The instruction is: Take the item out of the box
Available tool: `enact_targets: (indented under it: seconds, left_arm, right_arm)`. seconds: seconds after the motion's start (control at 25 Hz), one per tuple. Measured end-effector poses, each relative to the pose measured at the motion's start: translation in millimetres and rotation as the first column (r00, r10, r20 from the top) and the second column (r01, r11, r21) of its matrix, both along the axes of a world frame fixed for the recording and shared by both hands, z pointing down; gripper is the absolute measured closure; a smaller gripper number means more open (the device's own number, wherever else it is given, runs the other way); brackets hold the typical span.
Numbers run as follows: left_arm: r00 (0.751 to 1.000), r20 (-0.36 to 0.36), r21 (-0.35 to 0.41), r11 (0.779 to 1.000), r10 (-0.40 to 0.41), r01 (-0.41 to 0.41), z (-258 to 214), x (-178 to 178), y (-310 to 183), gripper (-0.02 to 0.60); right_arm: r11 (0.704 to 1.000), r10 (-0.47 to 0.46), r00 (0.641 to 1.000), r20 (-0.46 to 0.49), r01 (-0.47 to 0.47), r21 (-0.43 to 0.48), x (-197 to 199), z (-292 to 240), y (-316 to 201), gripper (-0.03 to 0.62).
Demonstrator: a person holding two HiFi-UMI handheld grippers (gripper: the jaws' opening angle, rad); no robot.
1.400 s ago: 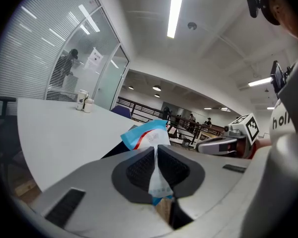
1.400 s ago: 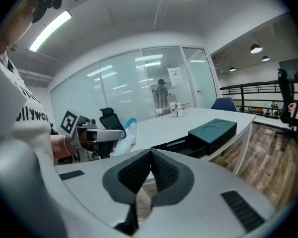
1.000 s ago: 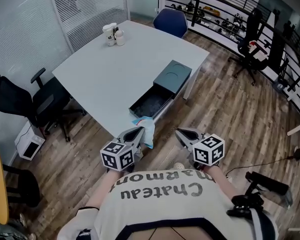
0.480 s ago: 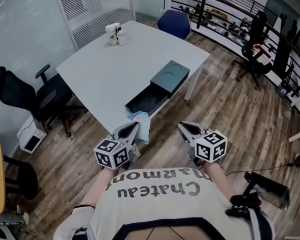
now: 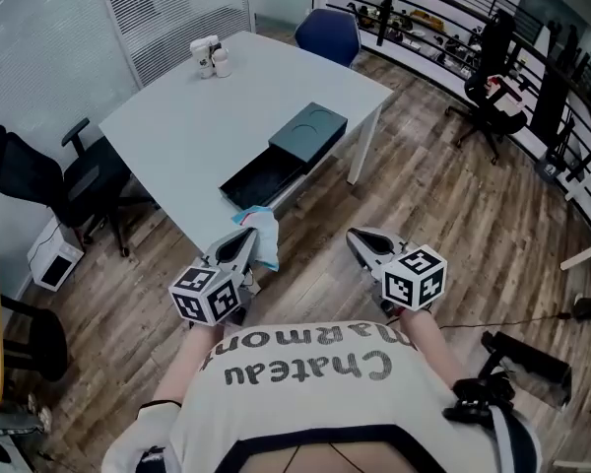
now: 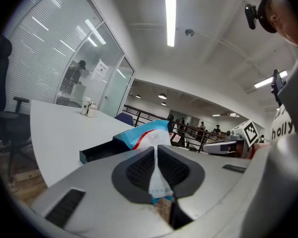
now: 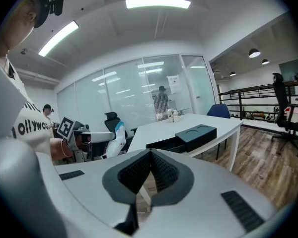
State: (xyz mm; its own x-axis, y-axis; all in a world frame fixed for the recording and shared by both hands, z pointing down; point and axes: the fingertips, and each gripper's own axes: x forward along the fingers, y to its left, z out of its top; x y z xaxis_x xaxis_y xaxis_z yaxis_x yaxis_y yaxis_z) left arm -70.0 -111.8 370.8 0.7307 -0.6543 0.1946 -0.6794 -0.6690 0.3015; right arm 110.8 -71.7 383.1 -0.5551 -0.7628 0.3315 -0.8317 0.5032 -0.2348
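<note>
the left gripper (image 6: 156,155) is clamped on a packet (image 6: 148,134), its pads pressed flat on the white lower end. the packet is blue and white with a red stripe. its long axis runs along the jaws, and its wide free end points forward and slightly up, away from the person and toward the table (image 5: 177,126). in the head view it sticks out past the jaw tips and hangs over the wood floor (image 5: 443,195), just off the table edge. it is out of the box (image 5: 305,134) and near the open drawer's (image 5: 261,177) near end, not touching it.

the box lies on the table by its edge, with the dark drawer pulled out toward the person. i cannot tell what the drawer holds.

the right gripper (image 7: 149,157) has its jaws together with nothing between them. it is held beside the left one, also over the floor. cups (image 5: 207,57) stand at the table's far corner, and a blue chair (image 5: 327,35) stands behind it.

compared with a second ago, the hold on the packet is unchanged and the packet points the same way. the two grippers stand a little wider apart, the left one having shifted outward. the drawer is open just as far. the table and box sit higher and more to the left in the head view.
</note>
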Motion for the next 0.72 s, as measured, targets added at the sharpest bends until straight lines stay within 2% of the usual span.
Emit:
enact_targets:
  seconds: [0.72]
  left_arm:
    - [1.000,0.002,0.021,1.000,-0.019,0.019,-5,43,56,0.558]
  right_arm:
    - [1.000,-0.004,1.000,-0.004,0.004,-0.003,51,5,56,0.595]
